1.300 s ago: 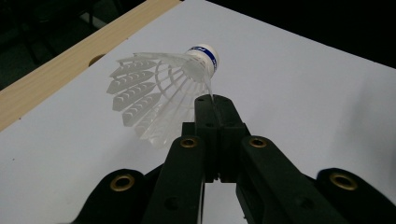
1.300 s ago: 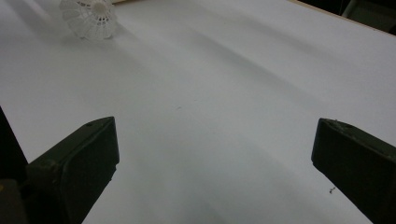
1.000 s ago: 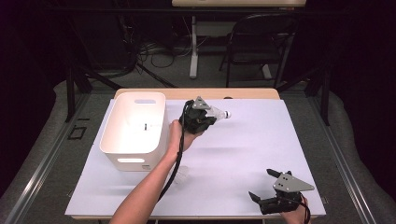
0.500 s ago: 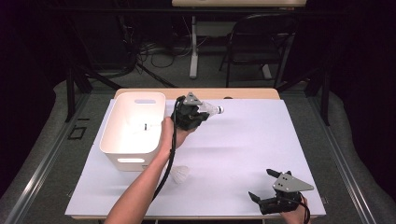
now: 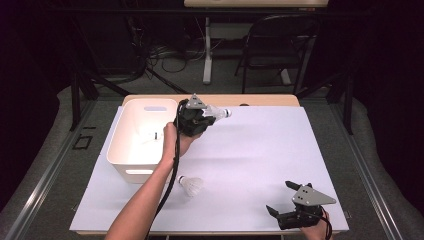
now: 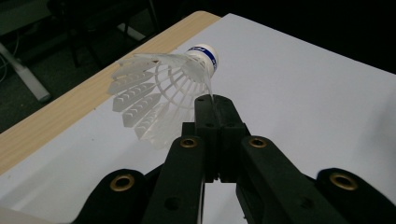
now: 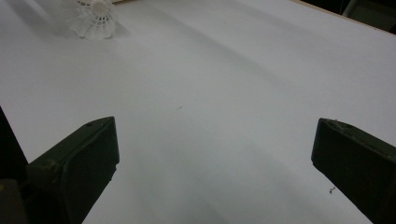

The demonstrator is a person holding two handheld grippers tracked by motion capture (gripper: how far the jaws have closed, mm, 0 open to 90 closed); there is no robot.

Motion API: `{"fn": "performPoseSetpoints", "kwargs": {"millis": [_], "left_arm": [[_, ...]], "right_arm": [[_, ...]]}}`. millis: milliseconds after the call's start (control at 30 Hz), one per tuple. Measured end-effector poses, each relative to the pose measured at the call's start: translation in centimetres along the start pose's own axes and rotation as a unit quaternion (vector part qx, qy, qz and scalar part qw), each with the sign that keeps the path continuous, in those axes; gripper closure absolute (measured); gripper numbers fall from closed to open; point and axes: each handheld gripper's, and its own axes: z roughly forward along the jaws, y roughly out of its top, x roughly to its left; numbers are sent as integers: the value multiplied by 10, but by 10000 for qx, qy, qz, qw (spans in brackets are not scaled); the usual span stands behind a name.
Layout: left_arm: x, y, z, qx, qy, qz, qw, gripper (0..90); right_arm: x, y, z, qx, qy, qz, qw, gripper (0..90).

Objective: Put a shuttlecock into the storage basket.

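My left gripper (image 5: 205, 116) is held above the far part of the table, just right of the white bin (image 5: 118, 145). It is shut on the feather skirt of a white shuttlecock (image 5: 218, 112), whose blue-banded cork points right. In the left gripper view the shuttlecock (image 6: 161, 88) sticks out past the closed gripper tips (image 6: 215, 103). A second shuttlecock (image 5: 191, 186) lies on the white table cover in front of the bin, and it appears far off in the right gripper view (image 7: 95, 18). A small white item (image 5: 150, 136) lies inside the bin. My right gripper (image 5: 280, 196) rests open at the near right corner.
The white cover (image 5: 260, 150) spans the table, with a strip of bare wood (image 5: 260, 100) along the far edge. A chair (image 5: 277, 45) and cables stand on the floor beyond the table. The left forearm (image 5: 150, 195) crosses the near left area.
My left gripper has carried the shuttlecock a little to the left and farther back, closer to the bin's right wall. The right gripper has stayed put.
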Motion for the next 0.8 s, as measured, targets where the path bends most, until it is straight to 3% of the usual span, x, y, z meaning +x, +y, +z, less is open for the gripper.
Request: {"fn": "performPoseSetpoints", "kwargs": {"millis": [333,800], "left_arm": [[7,0,-17,-48,162,40,9998,900],[22,-3,-40,-126,281,-100,9995,900]], "right_arm": [[1,0,0,22,3,0,10000,2],[1,0,1,22,6,6,10000,2]]}}
